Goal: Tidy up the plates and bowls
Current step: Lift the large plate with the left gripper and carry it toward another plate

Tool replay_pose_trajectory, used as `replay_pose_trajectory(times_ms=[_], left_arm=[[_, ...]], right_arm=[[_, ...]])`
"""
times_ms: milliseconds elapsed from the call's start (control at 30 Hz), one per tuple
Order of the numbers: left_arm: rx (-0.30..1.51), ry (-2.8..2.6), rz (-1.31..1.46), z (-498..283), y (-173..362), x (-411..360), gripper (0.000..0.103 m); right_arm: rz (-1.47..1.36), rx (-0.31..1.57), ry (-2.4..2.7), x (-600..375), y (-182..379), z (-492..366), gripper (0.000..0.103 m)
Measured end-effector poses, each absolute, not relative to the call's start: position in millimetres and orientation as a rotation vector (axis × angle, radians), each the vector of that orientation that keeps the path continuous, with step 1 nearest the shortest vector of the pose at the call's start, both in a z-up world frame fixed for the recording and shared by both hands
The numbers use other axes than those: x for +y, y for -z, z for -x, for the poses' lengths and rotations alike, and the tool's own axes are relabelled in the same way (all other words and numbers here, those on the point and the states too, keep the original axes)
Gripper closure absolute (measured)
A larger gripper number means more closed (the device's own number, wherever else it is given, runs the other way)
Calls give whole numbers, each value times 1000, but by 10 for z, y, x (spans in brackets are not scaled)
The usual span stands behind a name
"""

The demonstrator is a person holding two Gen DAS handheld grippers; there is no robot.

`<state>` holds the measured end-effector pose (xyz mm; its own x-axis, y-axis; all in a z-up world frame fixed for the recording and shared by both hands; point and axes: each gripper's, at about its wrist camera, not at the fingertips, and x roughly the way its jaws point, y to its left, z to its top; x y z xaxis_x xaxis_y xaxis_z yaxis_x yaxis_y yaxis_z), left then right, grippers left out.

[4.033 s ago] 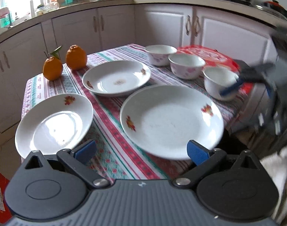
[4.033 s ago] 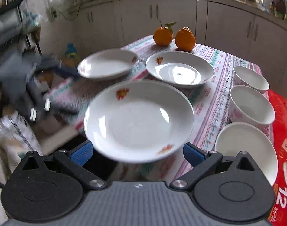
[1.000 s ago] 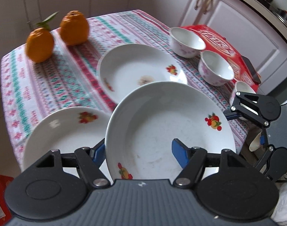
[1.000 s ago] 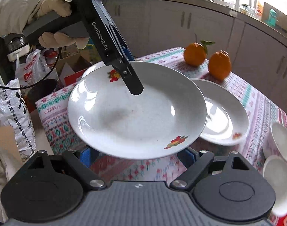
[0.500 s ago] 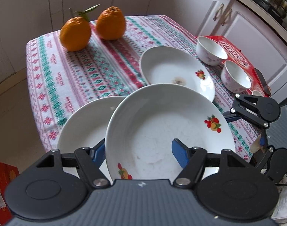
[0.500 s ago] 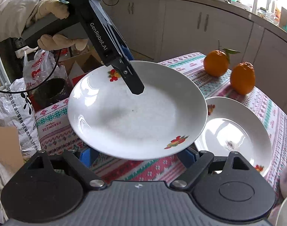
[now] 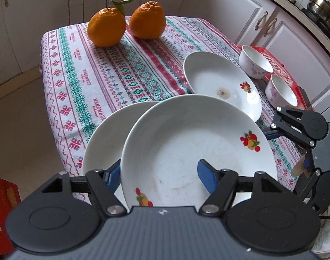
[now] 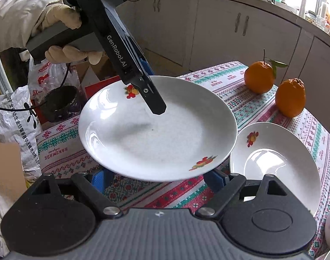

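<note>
The big plate (image 7: 197, 143) has travelled across the table since four seconds ago, when it lay flat on the cloth (image 7: 95, 80) beside the bowls; now it hangs in the air, carried toward the oranges' (image 7: 106, 27) side of the table and partly over the plate (image 7: 104, 134) that lies at the cloth's near edge.

The left gripper (image 7: 159, 174) is clamped on the big plate's rim, one finger (image 7: 205, 177) inside the dish, the other under it. The right gripper (image 8: 156, 178) sits beneath the opposite edge; its jaws stand wide, and whether the pads actually press the rim cannot be told.

A third plate (image 7: 221, 84) lies further from the oranges, with two bowls (image 7: 254, 61) beyond it on a red mat.

The step in hand looks like stacking plates. The next move probably calls for centring the big plate over the lower one, levelling it, lowering gently, then releasing.
</note>
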<state>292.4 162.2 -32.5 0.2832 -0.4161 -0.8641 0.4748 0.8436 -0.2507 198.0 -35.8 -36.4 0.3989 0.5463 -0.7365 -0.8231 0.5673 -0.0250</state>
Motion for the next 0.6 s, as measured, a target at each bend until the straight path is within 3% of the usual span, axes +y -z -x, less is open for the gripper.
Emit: replay_pose_trajectory(times_ms=[600], left_arm=[[1165, 582, -51, -2993, 508, 1673, 32]], right_arm=[[421, 762, -896, -301, 360, -1991, 11]])
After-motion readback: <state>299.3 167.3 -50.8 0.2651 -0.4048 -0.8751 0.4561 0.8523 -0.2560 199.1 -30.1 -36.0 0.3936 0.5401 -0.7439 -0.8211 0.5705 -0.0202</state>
